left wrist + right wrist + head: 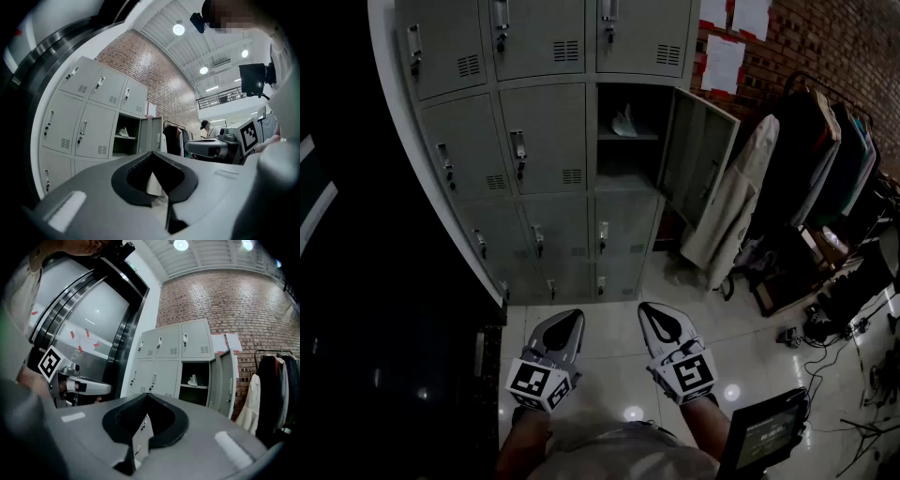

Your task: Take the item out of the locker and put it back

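Note:
A small white item (624, 122) lies on the shelf inside the open locker (623, 141), whose door (697, 155) stands swung out to the right. It also shows as the white item (123, 133) in the left gripper view and the white item (192, 380) in the right gripper view. My left gripper (570, 319) and right gripper (656, 314) hover side by side above the tiled floor, well short of the lockers. Both are shut with nothing between the jaws. The left gripper (151, 153) and right gripper (147, 395) point toward the locker bank.
All the other grey locker doors (544, 136) are closed. A beige coat (733, 197) hangs just right of the open door, beside a rack of dark clothes (825, 159). Cables and gear (825, 328) litter the floor at right. A dark glass wall (356, 281) runs along the left.

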A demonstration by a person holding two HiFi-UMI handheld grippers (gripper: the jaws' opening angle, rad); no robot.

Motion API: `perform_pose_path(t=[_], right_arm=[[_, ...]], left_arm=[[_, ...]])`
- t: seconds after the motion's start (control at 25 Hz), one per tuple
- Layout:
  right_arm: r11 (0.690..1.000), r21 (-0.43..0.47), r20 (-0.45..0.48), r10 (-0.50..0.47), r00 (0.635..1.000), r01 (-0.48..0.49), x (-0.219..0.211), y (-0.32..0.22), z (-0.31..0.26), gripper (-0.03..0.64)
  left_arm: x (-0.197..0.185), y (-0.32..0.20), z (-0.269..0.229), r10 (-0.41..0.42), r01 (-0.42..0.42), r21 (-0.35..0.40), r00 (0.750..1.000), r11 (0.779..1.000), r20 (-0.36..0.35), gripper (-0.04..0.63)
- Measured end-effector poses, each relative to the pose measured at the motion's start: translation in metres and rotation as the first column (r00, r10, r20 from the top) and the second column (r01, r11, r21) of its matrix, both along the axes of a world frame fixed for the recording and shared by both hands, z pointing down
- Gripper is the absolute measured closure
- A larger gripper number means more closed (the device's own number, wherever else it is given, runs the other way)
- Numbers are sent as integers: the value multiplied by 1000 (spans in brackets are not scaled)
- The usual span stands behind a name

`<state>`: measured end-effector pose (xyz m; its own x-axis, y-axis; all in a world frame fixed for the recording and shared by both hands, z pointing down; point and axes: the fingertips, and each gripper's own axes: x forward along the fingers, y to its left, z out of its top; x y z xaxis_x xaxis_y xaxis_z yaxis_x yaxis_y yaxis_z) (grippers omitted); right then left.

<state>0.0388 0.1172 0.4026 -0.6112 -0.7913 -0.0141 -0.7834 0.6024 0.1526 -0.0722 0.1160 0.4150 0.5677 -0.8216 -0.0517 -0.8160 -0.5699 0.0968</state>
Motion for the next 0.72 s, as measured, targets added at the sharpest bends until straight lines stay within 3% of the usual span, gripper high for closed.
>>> perform_pose_path(t=[0.32, 0.72], right_arm=[[1000, -8, 2, -4, 1000, 5, -9, -49, 10, 615], [999, 6, 22, -42, 999, 42, 3, -183, 13, 615]], left_arm=[[-17, -49, 0, -40, 40, 23, 999, 999, 0, 589], [-9, -167, 2, -84, 84, 42, 996, 996, 0, 589]])
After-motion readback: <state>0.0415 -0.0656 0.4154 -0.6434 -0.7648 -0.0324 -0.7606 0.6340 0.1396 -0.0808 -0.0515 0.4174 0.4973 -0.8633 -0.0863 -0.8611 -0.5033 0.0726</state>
